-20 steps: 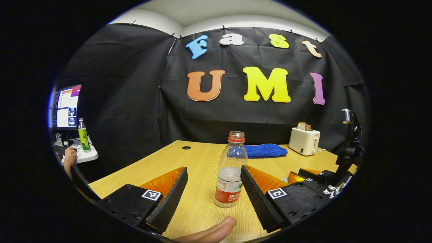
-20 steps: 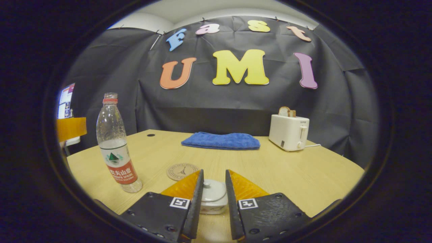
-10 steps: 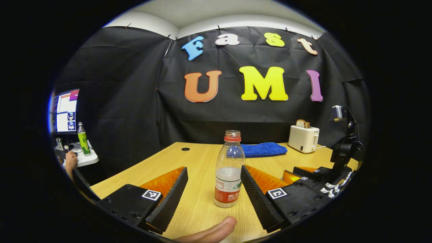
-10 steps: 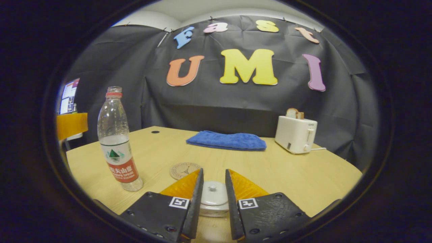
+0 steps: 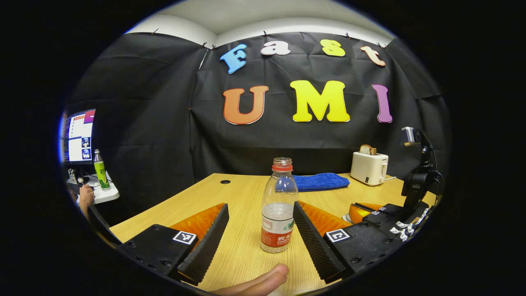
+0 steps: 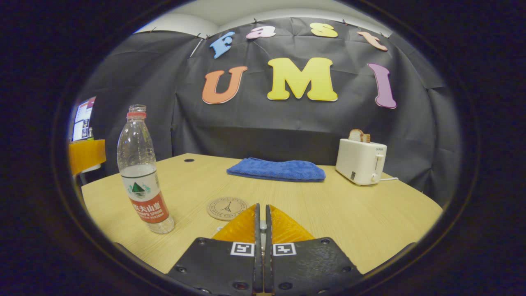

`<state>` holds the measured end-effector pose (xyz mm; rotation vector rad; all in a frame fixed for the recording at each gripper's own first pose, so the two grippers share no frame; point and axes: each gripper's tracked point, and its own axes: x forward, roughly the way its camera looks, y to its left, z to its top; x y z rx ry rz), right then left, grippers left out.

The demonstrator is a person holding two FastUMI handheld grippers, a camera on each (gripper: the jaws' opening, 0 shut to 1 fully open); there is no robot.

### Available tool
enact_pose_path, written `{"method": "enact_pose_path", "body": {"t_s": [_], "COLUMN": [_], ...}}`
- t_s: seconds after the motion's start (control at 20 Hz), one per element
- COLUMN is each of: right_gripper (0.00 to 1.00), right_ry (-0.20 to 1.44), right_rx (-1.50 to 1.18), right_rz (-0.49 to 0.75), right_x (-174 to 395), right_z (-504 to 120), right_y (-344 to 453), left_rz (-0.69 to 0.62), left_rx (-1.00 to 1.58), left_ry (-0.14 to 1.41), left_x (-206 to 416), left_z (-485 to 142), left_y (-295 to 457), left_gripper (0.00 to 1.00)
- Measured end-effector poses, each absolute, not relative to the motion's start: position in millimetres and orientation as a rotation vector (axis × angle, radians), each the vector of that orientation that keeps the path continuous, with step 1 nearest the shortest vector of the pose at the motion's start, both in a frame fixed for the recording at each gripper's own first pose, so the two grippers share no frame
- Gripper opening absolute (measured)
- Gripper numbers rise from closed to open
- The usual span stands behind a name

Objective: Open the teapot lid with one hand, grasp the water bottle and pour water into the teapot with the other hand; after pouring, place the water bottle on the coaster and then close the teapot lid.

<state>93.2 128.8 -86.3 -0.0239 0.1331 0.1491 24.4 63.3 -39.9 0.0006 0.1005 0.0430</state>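
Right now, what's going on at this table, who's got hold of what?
A person is working two handheld grippers at a wooden table. The right gripper has its fingers nearly together around something small and pale, probably the teapot lid's knob. The left gripper is open with the uncapped water bottle standing between its fingers, ungrasped. The coaster sits bare, with a blue towel and toaster behind.
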Motion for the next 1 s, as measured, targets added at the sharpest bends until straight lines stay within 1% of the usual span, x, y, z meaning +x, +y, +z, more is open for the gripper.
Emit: {"method": "enact_pose_path", "body": {"t_s": [0.15,0.35,0.55,0.65,0.85,1.0], "right_gripper": [0.01,0.00,0.00,0.00,0.00,0.00], "right_ry": [0.118,0.113,0.074,0.030,-0.005,-0.023], "right_rx": [-0.067,-0.013,-0.017,-0.038,-0.040,-0.024], "right_rz": [0.154,0.195,0.263,0.262,0.291,0.280], "right_x": [91,90,76,68,51,45], "right_z": [-83,-76,-54,-41,-26,-17], "right_y": [131,133,142,139,136,113], "left_rz": [0.002,-0.065,-0.087,-0.107,-0.095,-0.087], "left_rx": [-0.026,-0.060,0.008,0.047,0.040,0.030], "left_ry": [0.112,0.126,0.093,0.083,0.100,0.085], "left_x": [30,34,36,36,44,52], "left_z": [-50,-63,-69,-76,-94,-93], "left_y": [58,49,44,38,33,32], "left_gripper": [0.98,0.98,0.98,0.98,0.98,0.98]}}
